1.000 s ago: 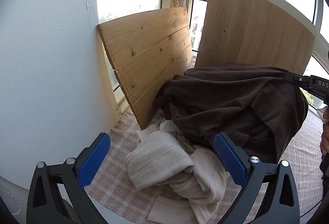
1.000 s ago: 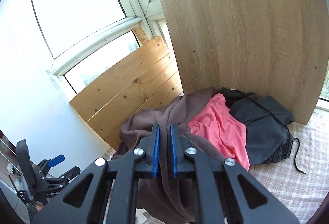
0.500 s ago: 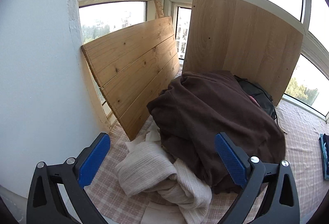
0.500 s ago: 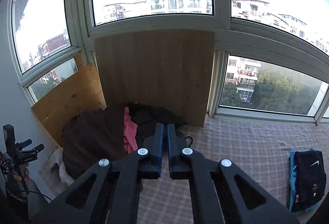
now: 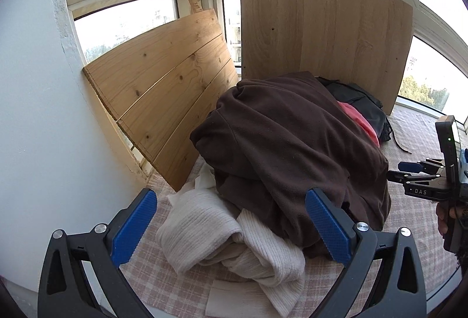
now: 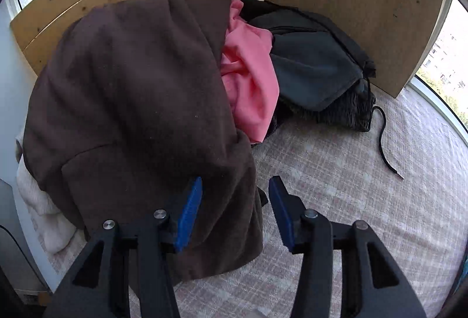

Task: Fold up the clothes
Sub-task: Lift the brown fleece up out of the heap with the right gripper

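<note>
Right wrist view: I've got the right gripper (image 6: 235, 208) spread around the near hem of the brown fleece (image 6: 131, 90) heaped unfolded over the pile on the bed (image 6: 365, 201), positioned to pinch, while the left gripper (image 5: 231, 227) hangs spread above the cream sweater (image 5: 234, 242), empty.

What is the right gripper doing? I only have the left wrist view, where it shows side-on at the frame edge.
Observer: The right gripper is open and holds nothing; the edge of the brown garment shows between its fingers.
Operator: How much of the pink piece is free?
Observer: The pink garment shows a broad fold, its left side tucked under the brown one.
Operator: And beyond it?
Observer: A dark grey garment lies over a black knitted one.
</note>
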`<state>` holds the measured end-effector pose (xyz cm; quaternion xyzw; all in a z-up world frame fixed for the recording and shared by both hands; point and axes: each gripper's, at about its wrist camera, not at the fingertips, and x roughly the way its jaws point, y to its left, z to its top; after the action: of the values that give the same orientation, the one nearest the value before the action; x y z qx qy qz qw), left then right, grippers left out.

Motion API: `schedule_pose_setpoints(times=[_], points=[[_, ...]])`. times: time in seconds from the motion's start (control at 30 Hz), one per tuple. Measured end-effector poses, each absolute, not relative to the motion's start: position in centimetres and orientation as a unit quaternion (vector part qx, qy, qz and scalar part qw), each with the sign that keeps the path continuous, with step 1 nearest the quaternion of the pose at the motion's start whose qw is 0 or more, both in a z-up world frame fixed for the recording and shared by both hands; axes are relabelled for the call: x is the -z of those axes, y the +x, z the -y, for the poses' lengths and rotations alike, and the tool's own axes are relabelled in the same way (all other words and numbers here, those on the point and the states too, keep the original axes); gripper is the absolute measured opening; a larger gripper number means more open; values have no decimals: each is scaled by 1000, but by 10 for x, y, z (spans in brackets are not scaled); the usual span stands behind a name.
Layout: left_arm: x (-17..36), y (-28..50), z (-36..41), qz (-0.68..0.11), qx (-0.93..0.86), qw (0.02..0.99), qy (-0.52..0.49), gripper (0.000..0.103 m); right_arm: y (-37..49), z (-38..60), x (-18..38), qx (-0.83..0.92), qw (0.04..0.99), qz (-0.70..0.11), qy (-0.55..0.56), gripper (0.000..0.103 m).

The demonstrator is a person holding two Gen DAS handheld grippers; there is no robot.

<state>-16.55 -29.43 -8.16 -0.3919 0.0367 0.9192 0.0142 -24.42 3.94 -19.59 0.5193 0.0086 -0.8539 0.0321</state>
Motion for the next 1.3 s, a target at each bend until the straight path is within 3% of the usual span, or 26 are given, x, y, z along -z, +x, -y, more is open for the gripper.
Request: schedule_pose_setpoints(times=[0.1,0.13,0.17,0.33,0.53,0.8,1.3], points=[[91,-167,304,-27,-914,3,-406,102,-247,-30,215,835,66,-8,547,44],[94,-168,307,-20,-911,1,-411,102,-243,-27,216,833,79,-1,548,16],[97,-169,310,-14,-909,-1,-416,102,-240,-25,216,832,92,7,547,7],[101,-171,311,-7,-908,-6,-419,102,-215,-30,158,858,150,109,479,6],[95,-175,308,-13,-908,-16,-419,102,-203,-63,10,919,166,184,308,6],[77,-166,311,-17,-918,-16,-396,102,-178,-97,-127,960,123,168,189,6],[69,-161,310,-31,-922,-4,-385,102,4,-138,-266,996,-22,86,19,6]])
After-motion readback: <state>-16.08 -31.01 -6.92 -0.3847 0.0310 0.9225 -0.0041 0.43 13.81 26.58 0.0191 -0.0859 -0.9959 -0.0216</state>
